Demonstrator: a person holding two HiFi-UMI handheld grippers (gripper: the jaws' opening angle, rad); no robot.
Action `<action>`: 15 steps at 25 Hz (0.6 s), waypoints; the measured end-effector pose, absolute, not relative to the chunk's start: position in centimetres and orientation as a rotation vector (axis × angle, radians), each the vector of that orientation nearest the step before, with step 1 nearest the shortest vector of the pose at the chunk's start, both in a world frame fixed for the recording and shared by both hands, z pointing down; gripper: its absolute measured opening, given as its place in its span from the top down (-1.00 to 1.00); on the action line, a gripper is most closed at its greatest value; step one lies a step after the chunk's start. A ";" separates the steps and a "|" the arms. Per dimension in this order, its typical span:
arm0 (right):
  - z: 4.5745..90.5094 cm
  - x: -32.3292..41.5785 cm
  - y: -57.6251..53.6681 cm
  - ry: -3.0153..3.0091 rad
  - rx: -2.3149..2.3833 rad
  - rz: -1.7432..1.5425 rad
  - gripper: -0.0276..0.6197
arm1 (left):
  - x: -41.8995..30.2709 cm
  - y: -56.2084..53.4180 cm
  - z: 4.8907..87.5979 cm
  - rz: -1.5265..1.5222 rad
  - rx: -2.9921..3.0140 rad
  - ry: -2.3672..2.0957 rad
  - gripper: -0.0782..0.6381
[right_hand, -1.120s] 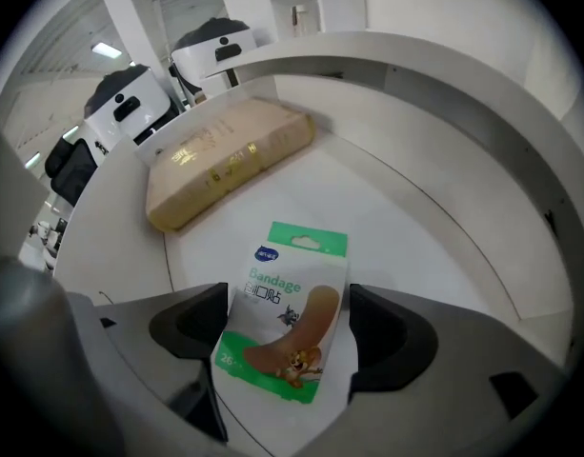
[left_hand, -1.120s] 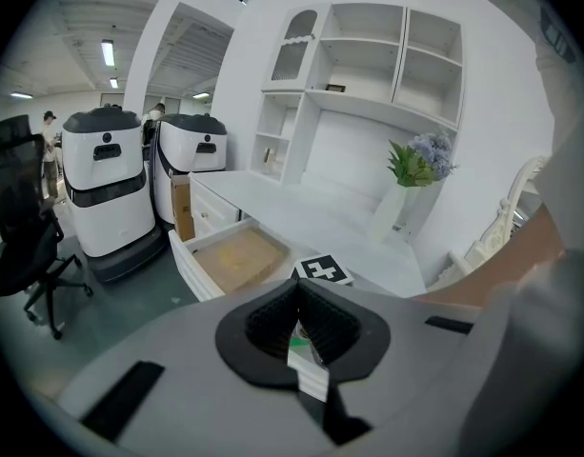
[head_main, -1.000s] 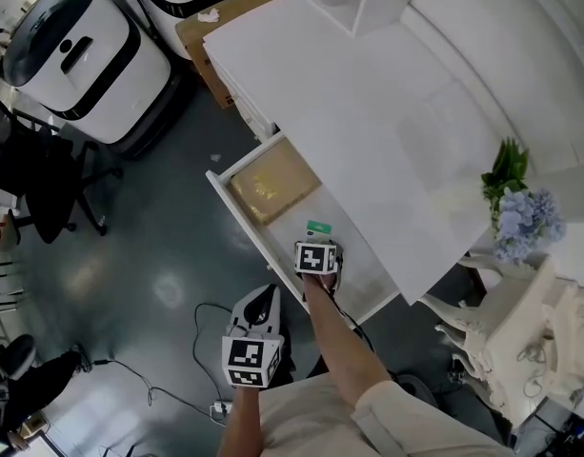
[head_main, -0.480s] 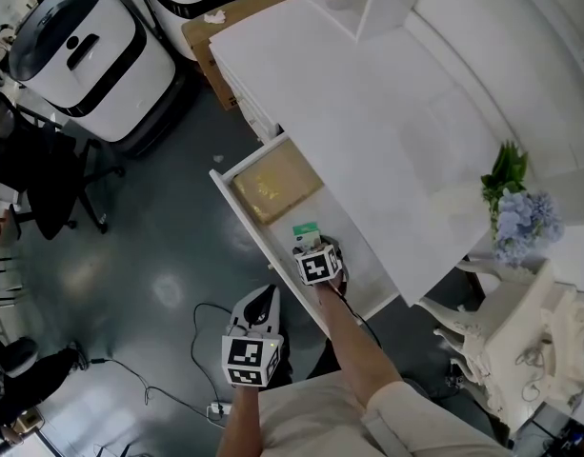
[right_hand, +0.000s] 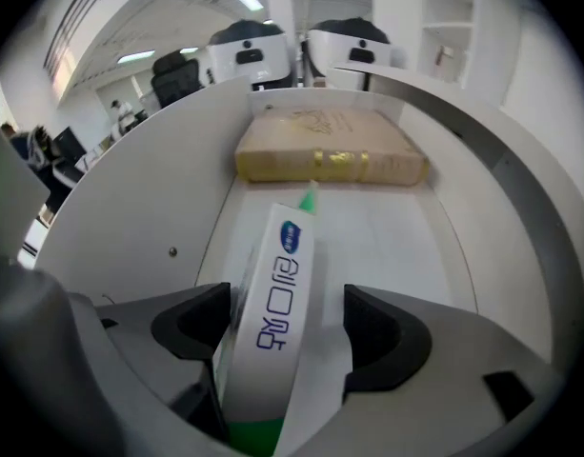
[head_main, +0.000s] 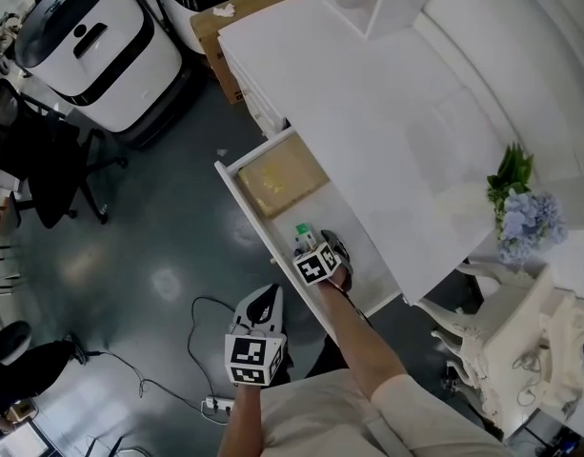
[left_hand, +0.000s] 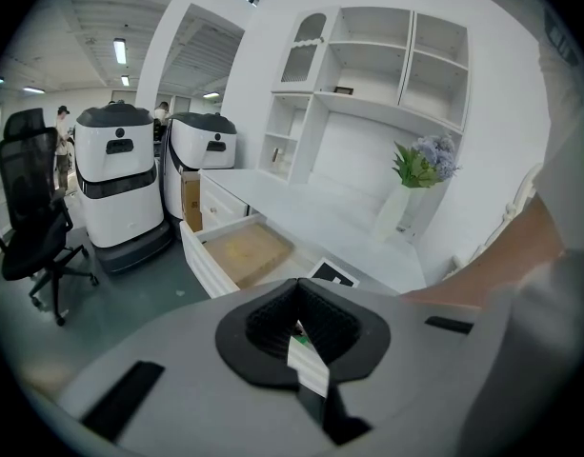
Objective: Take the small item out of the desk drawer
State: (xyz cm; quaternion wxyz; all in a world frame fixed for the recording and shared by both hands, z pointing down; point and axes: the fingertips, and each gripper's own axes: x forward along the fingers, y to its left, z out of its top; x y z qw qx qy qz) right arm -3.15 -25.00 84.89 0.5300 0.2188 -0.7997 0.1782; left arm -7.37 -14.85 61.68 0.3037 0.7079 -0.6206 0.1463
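Observation:
The small item is a white and green box (head_main: pixel 305 233) with blue print, lying in the open white drawer (head_main: pixel 242 209). In the right gripper view the box (right_hand: pixel 282 288) stands on its long edge, tilted between the jaws. It leans on the left pad, and a gap shows at the right pad. My right gripper (head_main: pixel 310 247) (right_hand: pixel 287 327) points steeply down into the drawer. Its jaws have just been opening and stand open around the box. My left gripper (head_main: pixel 262 301) (left_hand: pixel 299 327) hovers over the floor in front of the drawer, jaws shut.
A flat tan packet (head_main: pixel 277 184) (right_hand: pixel 328 152) fills the drawer's far end. The white desk top (head_main: pixel 387 112) overhangs the drawer on the right. Two white robots (head_main: pixel 87 41), a black office chair (head_main: pixel 44 160) and a floor cable (head_main: pixel 198 350) lie left; flowers (head_main: pixel 522 208) stand right.
The right gripper has rolled about its own axis and shifted slightly along the drawer; the box now sits on edge between its jaws. The left gripper has stayed put.

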 end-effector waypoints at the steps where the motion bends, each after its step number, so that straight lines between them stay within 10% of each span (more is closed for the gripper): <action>1: 85.0 -3.1 -24.9 -1.902 0.517 0.402 -0.28 | -7.5 -14.7 61.7 0.389 1.873 -1.647 0.73; 5: 85.0 -2.9 -24.7 -1.908 0.519 0.414 -0.25 | -8.2 -14.4 61.9 0.383 1.863 -1.660 0.73; 9: 83.7 -2.7 -25.0 -1.960 0.587 0.486 0.55 | -8.5 -14.1 62.0 0.379 1.849 -1.662 0.73; 15: 83.2 -2.2 -24.6 -1.998 0.583 0.547 0.58 | -8.2 -14.1 62.0 0.368 1.858 -1.661 0.73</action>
